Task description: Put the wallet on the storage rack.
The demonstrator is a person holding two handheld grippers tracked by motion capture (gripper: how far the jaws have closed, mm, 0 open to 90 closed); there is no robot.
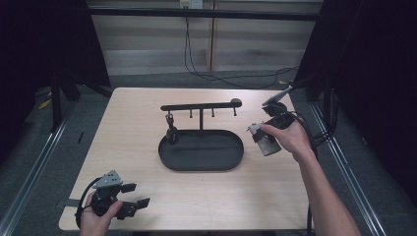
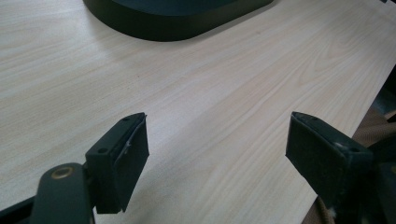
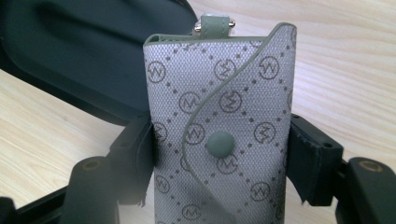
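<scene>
A grey patterned key case is clamped across its sides by the right gripper, just beside the black tray. The left gripper is held wide open and empty. The case is best kept level so that, judging by the stand, its top loop can be guided to a hook.

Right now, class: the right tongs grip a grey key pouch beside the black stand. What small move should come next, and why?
Probably carry the key pouch up toward the free hooks on the stand's bar. The right tongs are clamped on its sides, its loop points away from them, and it sits just right of the tray. The left tongs rest open.
</scene>
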